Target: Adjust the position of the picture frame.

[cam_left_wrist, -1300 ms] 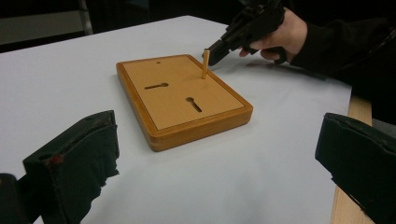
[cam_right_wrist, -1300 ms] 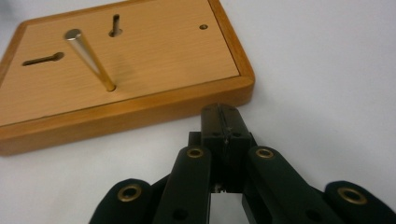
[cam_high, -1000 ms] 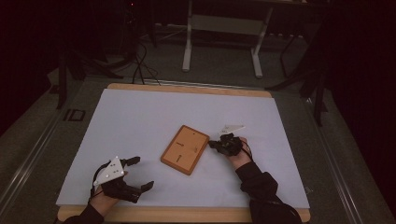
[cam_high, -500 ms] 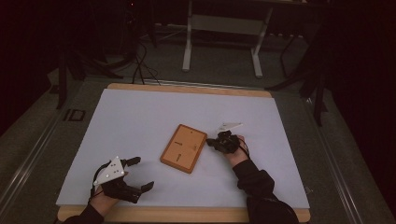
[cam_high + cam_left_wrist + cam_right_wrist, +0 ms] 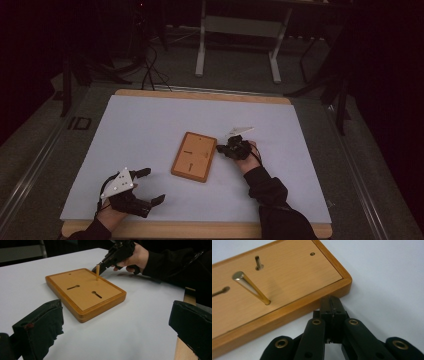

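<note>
Wooden board [image 5: 193,156] lies unshifted; right gripper [image 5: 331,305], fingers pressed together, has edged nearer its peg [image 5: 251,287]; left gripper [image 5: 148,186] idles spread.

Black hand-held gripper [image 5: 331,305] — brass rivets; dark sleeve [image 5: 270,192].

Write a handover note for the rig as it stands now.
Left gripper: open, empty, resting near the table's front edge, clear of the board.
Right gripper: jaws shut, empty, tips at the board's edge.
Board lies mid-table, flat. One peg stands upright in a hole near the right gripper.
Done: peg seated. Left: I see no loose pegs; one small round hole and two keyhole slots stay open.
</note>
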A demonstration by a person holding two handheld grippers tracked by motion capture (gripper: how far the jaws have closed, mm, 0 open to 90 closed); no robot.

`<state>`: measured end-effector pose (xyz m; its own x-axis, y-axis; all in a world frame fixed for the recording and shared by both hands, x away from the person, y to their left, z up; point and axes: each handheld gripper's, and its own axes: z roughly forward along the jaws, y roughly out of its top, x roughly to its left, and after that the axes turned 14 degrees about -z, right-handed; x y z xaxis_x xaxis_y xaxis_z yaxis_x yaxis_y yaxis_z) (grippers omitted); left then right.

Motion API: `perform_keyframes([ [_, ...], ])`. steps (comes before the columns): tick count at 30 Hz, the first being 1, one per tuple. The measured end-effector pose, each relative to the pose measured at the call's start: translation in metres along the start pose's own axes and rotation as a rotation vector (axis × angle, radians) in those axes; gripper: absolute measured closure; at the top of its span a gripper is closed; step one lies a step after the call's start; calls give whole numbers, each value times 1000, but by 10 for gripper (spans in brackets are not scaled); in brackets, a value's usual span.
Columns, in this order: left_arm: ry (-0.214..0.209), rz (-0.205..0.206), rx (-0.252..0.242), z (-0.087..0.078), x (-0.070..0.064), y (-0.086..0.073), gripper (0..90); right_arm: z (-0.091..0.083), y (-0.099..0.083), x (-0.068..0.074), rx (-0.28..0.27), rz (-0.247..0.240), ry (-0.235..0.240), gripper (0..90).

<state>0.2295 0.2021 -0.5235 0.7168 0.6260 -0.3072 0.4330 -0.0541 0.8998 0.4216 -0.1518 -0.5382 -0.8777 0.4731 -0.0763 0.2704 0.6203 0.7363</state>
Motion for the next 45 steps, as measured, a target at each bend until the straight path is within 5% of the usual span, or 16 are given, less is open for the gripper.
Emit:
perform_keyframes([
  [8, -1, 0, 3, 0, -1, 0, 0, 3, 16, -2, -28, 12, -4, 900],
  [20, -2, 1, 5, 0, 0, 0, 0, 11, 7, -7, 10, 32, -14, 900],
  [45, -4, 2, 17, 1, 0, 0, 0, 40, 36, 6, 22, 9, 6, 900],
])
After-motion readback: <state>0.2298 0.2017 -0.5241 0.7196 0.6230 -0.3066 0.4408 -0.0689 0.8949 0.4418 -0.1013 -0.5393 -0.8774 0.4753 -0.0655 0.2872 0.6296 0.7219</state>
